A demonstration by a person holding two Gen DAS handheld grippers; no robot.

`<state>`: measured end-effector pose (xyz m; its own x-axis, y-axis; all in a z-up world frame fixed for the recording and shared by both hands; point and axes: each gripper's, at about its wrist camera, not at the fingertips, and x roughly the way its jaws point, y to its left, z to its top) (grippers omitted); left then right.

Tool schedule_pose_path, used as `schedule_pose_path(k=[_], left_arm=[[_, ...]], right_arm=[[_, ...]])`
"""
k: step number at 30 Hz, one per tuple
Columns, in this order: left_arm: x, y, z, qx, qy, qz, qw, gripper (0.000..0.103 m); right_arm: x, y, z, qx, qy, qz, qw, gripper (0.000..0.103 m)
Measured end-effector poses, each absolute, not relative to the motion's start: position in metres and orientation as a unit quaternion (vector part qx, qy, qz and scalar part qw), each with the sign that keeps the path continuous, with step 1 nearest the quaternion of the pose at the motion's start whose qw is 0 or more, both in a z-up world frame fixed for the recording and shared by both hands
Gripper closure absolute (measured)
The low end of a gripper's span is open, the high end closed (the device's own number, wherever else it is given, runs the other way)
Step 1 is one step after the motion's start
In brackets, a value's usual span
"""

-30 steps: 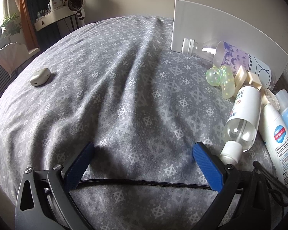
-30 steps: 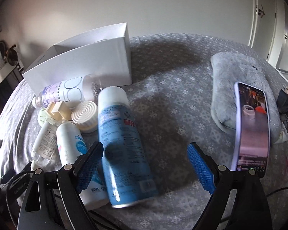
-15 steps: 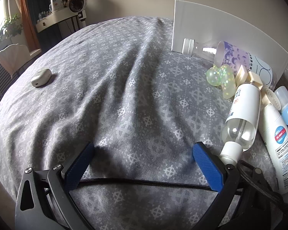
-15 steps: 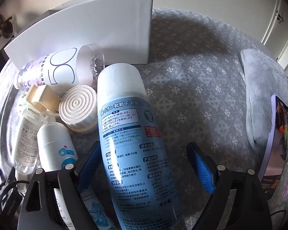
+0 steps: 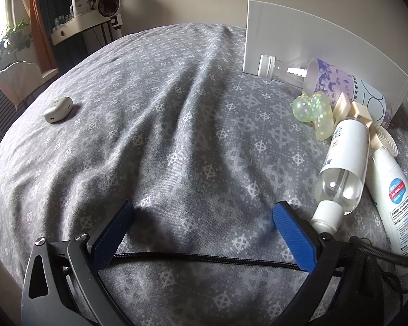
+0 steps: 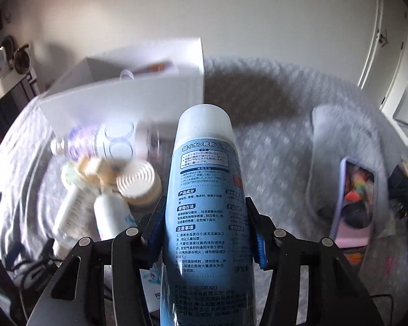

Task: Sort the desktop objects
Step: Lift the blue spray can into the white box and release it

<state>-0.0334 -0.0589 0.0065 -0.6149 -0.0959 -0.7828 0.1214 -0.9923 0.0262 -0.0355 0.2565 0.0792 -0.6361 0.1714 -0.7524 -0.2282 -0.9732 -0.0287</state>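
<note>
My right gripper (image 6: 206,217) has its jaws closing on a blue spray can (image 6: 206,184), and both blue pads press its sides. The can points away from me with its white cap up, lifted off the pile. Behind it stands an open white box (image 6: 127,100) with a few items inside. My left gripper (image 5: 202,207) is open over bare grey patterned bedding (image 5: 160,125), nothing between its fingers. To its right lie a clear spray bottle (image 5: 342,163), a white bottle (image 5: 394,201), a glittery green toy (image 5: 315,108) and a purple-labelled clear bottle (image 5: 337,81).
A white earbud case (image 5: 58,106) lies far left on the bedding. A ribbed cream jar (image 6: 138,182) sits left of the can. A phone (image 6: 353,201) rests on a grey pad (image 6: 331,141) at the right. A black cable (image 5: 204,257) runs under the left gripper.
The right gripper moved in over the blue spray can, closed on it and lifted it; the can is gone from the left view. The left gripper stayed put.
</note>
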Motion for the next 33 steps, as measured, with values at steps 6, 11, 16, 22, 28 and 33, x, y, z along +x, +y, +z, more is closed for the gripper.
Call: schedule_pose_path(k=[6,11,16,22,28,33], left_arm=[[-0.034,-0.059,0.006,0.435,0.015,-0.898,0.061,0.0],[-0.035,-0.059,0.004,0.436,0.016,-0.897,0.062,0.0],[-0.036,-0.059,0.004,0.436,0.017,-0.897,0.063,0.0],[-0.036,-0.059,0.003,0.435,0.017,-0.898,0.065,0.0],[-0.036,-0.056,0.004,0.433,0.018,-0.899,0.069,0.0],[-0.036,-0.056,0.004,0.433,0.018,-0.899,0.068,0.0]], right_arm=[[-0.05,0.251,0.132,-0.345,0.033,0.931,0.114,0.053],[-0.088,0.236,0.164,-0.311,0.029,0.943,0.111,0.053],[-0.144,0.221,0.176,-0.301,0.044,0.946,0.112,0.053],[-0.215,0.197,0.164,-0.319,0.04,0.94,0.117,0.053],[-0.247,0.167,0.124,-0.379,-0.006,0.921,0.095,0.052],[-0.21,0.155,0.127,-0.32,-0.034,0.94,0.115,0.01]])
